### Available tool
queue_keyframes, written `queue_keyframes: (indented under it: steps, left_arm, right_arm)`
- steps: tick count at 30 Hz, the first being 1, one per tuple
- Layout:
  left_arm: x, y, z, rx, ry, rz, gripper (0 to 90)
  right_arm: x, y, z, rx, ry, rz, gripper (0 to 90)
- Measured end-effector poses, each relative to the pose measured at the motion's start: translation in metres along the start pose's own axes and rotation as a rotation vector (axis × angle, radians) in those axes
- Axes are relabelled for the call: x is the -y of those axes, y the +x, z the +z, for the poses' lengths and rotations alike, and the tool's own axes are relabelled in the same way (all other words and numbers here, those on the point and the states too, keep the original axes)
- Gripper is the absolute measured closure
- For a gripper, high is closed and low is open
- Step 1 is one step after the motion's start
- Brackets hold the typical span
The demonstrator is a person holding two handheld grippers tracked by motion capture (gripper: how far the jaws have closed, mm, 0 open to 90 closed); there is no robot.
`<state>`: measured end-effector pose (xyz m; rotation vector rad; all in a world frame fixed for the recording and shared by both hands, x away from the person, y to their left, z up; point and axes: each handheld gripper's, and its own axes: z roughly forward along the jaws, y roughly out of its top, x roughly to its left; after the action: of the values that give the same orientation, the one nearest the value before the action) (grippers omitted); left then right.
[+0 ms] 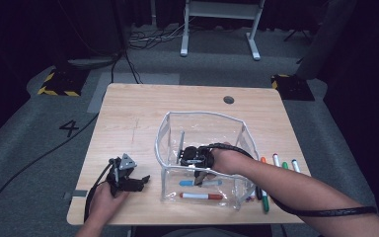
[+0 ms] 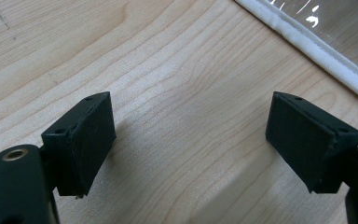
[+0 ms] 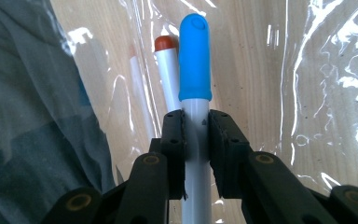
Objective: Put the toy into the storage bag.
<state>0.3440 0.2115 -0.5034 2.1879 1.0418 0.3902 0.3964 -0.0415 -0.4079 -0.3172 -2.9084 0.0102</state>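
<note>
A clear plastic pouch (image 1: 202,114) stands open-topped in the middle of the wooden table (image 1: 128,123). My right gripper (image 1: 199,174) reaches down into it and is shut on a white marker with a blue cap (image 3: 195,56), which sticks out past the jaws in the right gripper view (image 3: 196,135). In the high view this blue marker (image 1: 200,182) is near the pouch's bottom. A red-capped marker (image 1: 201,196) lies in the pouch's front part, seen beside the blue one (image 3: 168,74). My left gripper (image 1: 142,180) rests on the table left of the pouch, open and holding nothing (image 2: 191,140).
Several more markers lie on the table right of the pouch, among them an orange one (image 1: 263,160) and green ones (image 1: 265,202). The pouch's white seam (image 2: 317,46) runs just beyond the left jaws. A round cable hole (image 1: 229,99) sits near the far edge.
</note>
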Motion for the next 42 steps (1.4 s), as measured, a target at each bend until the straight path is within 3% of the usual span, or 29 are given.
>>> queue_keyframes:
  steps: [12,14,17,18,21,25,27,28,30,32,37,40,42]
  left_arm:
    - [0.000,0.000,0.000,0.000,0.000,0.000,15.9]
    - [0.000,0.000,0.000,0.000,0.000,0.000,15.9]
    - [0.000,0.000,0.000,0.000,0.000,0.000,15.9]
    - [0.000,0.000,0.000,0.000,0.000,0.000,15.9]
    - [0.000,0.000,0.000,0.000,0.000,0.000,15.9]
    - [0.000,0.000,0.000,0.000,0.000,0.000,15.9]
    - [0.000,0.000,0.000,0.000,0.000,0.000,15.9]
    - [0.000,0.000,0.000,0.000,0.000,0.000,15.9]
    - [0.000,0.000,0.000,0.000,0.000,0.000,15.9]
    - [0.000,0.000,0.000,0.001,0.000,0.000,15.9]
    - [0.000,0.000,0.000,0.002,0.000,-0.002,15.9]
    - [0.000,0.000,0.000,0.001,0.000,-0.002,15.9]
    - [0.000,0.001,0.000,0.003,0.001,0.002,15.9]
  right_arm:
    - [-0.001,-0.008,0.008,-0.027,0.008,0.026,76.1]
    - [-0.001,-0.008,0.009,-0.051,0.021,0.033,75.3]
    - [0.000,-0.011,0.010,-0.049,0.005,0.050,62.5]
    - [0.001,-0.012,0.009,-0.054,0.003,0.079,60.1]
    - [0.004,-0.013,0.002,-0.027,-0.024,0.094,56.9]
    - [0.012,-0.013,-0.013,0.001,-0.101,0.089,54.2]
    - [0.021,-0.011,-0.030,0.042,-0.190,0.111,53.0]
    - [0.021,-0.011,-0.030,0.042,-0.190,0.111,53.0]
    - [0.029,-0.008,-0.045,0.045,-0.269,0.122,52.0]
    - [0.039,-0.001,-0.060,0.077,-0.354,0.124,51.8]
    - [0.072,0.014,-0.094,0.139,-0.543,0.098,54.0]
    - [0.103,0.019,-0.113,0.177,-0.644,0.123,54.5]
    - [0.111,0.020,-0.116,0.190,-0.665,0.129,54.7]
